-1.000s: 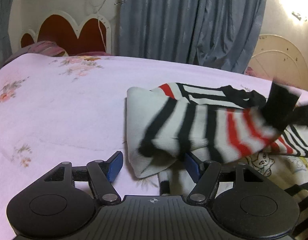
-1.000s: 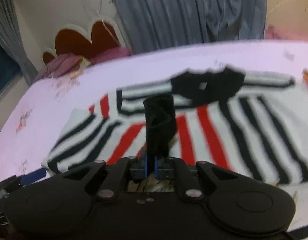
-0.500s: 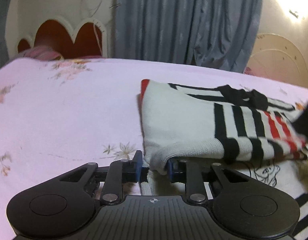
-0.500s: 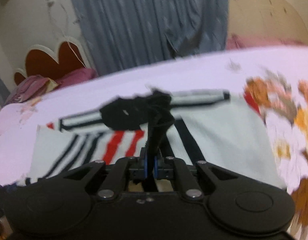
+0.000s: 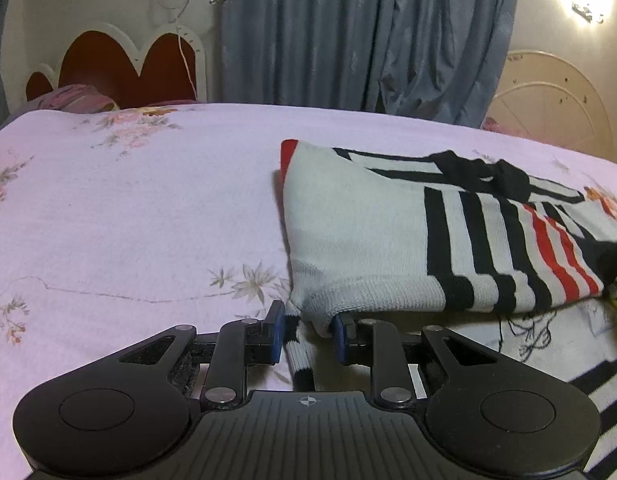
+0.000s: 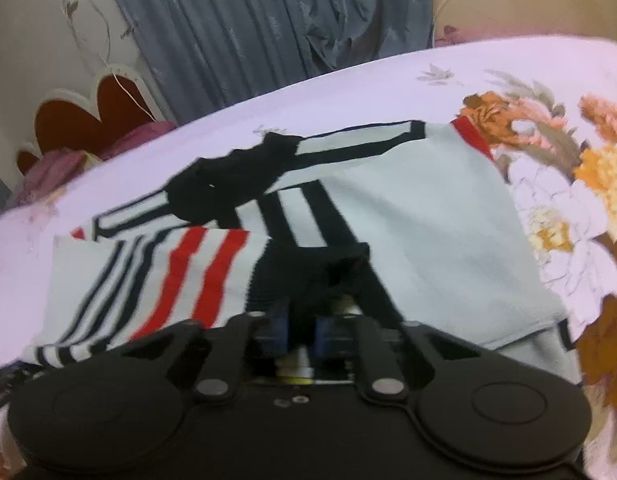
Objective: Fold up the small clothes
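A small white knit sweater (image 5: pixel 368 240) with black and red stripes lies on the bed, its left sleeve folded across the body. My left gripper (image 5: pixel 306 330) is low on the bed with its jaws a little apart around the sleeve's folded corner. In the right wrist view the sweater (image 6: pixel 420 208) lies flat, and my right gripper (image 6: pixel 302 330) has its jaws slightly parted with the black sleeve cuff (image 6: pixel 308 276) between them.
The bed has a pale pink floral sheet (image 5: pixel 128 208). A red and white headboard (image 5: pixel 120 64) and grey curtains (image 5: pixel 368 32) stand behind. A big orange flower print (image 6: pixel 568 184) lies to the sweater's right.
The left sleeve has been carried across and laid on the sweater's body. Both grippers closed on the fabric, lowered it, and now their jaws have parted a little.
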Demonstrator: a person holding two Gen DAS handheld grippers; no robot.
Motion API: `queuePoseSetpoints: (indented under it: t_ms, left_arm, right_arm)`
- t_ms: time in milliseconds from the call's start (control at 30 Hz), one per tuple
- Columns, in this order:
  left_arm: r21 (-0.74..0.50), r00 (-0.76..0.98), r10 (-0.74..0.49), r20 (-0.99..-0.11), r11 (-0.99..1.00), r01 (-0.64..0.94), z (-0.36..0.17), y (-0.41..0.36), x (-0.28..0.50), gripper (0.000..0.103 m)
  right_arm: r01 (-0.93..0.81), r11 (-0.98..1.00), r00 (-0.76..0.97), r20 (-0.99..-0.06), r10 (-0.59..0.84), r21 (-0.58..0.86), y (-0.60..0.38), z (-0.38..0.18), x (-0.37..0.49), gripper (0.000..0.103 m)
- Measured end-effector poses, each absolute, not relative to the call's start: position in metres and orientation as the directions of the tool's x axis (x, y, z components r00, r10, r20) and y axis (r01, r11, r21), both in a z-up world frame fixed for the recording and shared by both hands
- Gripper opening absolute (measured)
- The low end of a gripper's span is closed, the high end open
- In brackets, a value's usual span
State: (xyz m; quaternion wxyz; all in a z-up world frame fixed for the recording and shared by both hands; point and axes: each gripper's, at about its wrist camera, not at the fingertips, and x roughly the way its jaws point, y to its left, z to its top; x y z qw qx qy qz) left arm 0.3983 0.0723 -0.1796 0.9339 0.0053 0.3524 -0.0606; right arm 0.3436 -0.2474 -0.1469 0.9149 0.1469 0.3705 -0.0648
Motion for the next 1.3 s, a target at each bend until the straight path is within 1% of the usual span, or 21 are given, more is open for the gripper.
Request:
queuePoseSetpoints:
  t_ms: [100, 167, 233, 333, 400, 433, 467, 500, 533, 600, 667, 767, 800, 867, 933, 1033, 1067, 1133, 1167, 1267, 1300]
  left_arm:
    - [-0.071, 0.742, -0.13, -0.658, 0.991, 0.111, -0.172, 0.077, 0.392, 0.025]
    - [-0.118, 0.736, -0.153, -0.66, 0.988, 0.1, -0.167, 0.082, 0.389, 0.025]
    - [-0.156, 0.731, -0.17, -0.66, 0.984, 0.088, -0.161, 0.088, 0.387, 0.025]
    - [-0.202, 0.74, -0.184, -0.647, 0.977, 0.067, -0.152, 0.094, 0.385, 0.025]
    - [-0.232, 0.751, -0.191, -0.633, 0.971, 0.052, -0.147, 0.096, 0.387, 0.028]
    - [-0.241, 0.754, -0.193, -0.628, 0.969, 0.047, -0.146, 0.095, 0.391, 0.04]
    - [-0.246, 0.755, -0.193, -0.627, 0.968, 0.044, -0.145, 0.094, 0.396, 0.056]
    - [-0.246, 0.759, -0.188, -0.623, 0.969, 0.039, -0.145, 0.092, 0.403, 0.061]
    - [-0.247, 0.761, -0.181, -0.623, 0.969, 0.028, -0.146, 0.089, 0.41, 0.063]
    - [-0.263, 0.752, -0.187, -0.632, 0.965, 0.019, -0.149, 0.085, 0.428, 0.063]
    - [-0.276, 0.743, -0.185, -0.643, 0.961, 0.001, -0.154, 0.082, 0.447, 0.063]
    - [-0.3, 0.719, -0.18, -0.671, 0.953, -0.042, -0.167, 0.083, 0.476, 0.063]
    - [-0.309, 0.714, -0.18, -0.676, 0.949, -0.054, -0.171, 0.083, 0.486, 0.063]
    - [-0.33, 0.711, -0.18, -0.68, 0.941, -0.078, -0.178, 0.083, 0.502, 0.062]
    - [-0.346, 0.713, -0.181, -0.677, 0.934, -0.092, -0.183, 0.082, 0.516, 0.062]
    - [-0.327, 0.726, -0.157, -0.67, 0.94, -0.099, -0.19, 0.078, 0.531, 0.061]
    - [-0.312, 0.729, -0.142, -0.67, 0.944, -0.103, -0.192, 0.076, 0.535, 0.055]
    - [-0.289, 0.732, -0.105, -0.673, 0.949, -0.129, -0.196, 0.076, 0.541, 0.05]
    - [-0.289, 0.735, -0.098, -0.671, 0.947, -0.138, -0.197, 0.077, 0.542, 0.05]
    - [-0.259, 0.741, -0.078, -0.667, 0.957, -0.132, -0.199, 0.075, 0.547, 0.05]
    - [-0.257, 0.741, -0.077, -0.667, 0.957, -0.132, -0.198, 0.076, 0.547, 0.05]
  right_arm:
    - [0.202, 0.967, 0.765, -0.641, -0.056, 0.157, -0.24, -0.133, 0.339, 0.007]
    - [0.173, 0.976, 0.747, -0.664, -0.04, 0.135, -0.238, -0.134, 0.345, 0.009]
    - [0.175, 0.97, 0.706, -0.708, -0.007, 0.166, -0.244, -0.141, 0.351, 0.028]
    - [0.208, 0.957, 0.735, -0.678, -0.018, 0.201, -0.254, -0.137, 0.342, 0.036]
    - [0.218, 0.953, 0.751, -0.66, -0.026, 0.21, -0.259, -0.132, 0.339, 0.039]
    - [0.218, 0.953, 0.754, -0.657, -0.026, 0.213, -0.26, -0.13, 0.339, 0.04]
    - [0.215, 0.952, 0.754, -0.657, -0.02, 0.219, -0.263, -0.13, 0.341, 0.043]
    - [0.214, 0.95, 0.747, -0.665, -0.01, 0.227, -0.265, -0.131, 0.344, 0.051]
    - [0.216, 0.948, 0.742, -0.67, -0.005, 0.232, -0.265, -0.133, 0.347, 0.056]
    - [0.215, 0.948, 0.734, -0.679, 0.0, 0.233, -0.266, -0.138, 0.352, 0.056]
    - [0.22, 0.946, 0.721, -0.693, 0.006, 0.237, -0.266, -0.145, 0.357, 0.052]
    - [0.224, 0.948, 0.717, -0.697, -0.001, 0.228, -0.264, -0.149, 0.362, 0.033]
    - [0.22, 0.948, 0.718, -0.696, 0.003, 0.231, -0.264, -0.149, 0.364, 0.022]
    - [0.202, 0.952, 0.726, -0.688, 0.012, 0.23, -0.261, -0.147, 0.366, 0.017]
    - [0.17, 0.969, 0.738, -0.675, -0.005, 0.179, -0.253, -0.144, 0.367, 0.013]
    - [0.142, 0.983, 0.776, -0.63, -0.037, 0.116, -0.247, -0.137, 0.365, 0.012]
    - [0.147, 0.984, 0.781, -0.622, -0.055, 0.098, -0.248, -0.136, 0.366, 0.012]
    - [0.171, 0.983, 0.745, -0.661, -0.086, 0.066, -0.253, -0.147, 0.373, 0.012]
    - [0.178, 0.981, 0.73, -0.679, -0.076, 0.082, -0.257, -0.153, 0.375, 0.012]
    - [0.162, 0.984, 0.73, -0.68, -0.065, 0.079, -0.257, -0.154, 0.376, 0.014]
    - [0.162, 0.983, 0.729, -0.681, -0.063, 0.083, -0.258, -0.152, 0.375, 0.016]
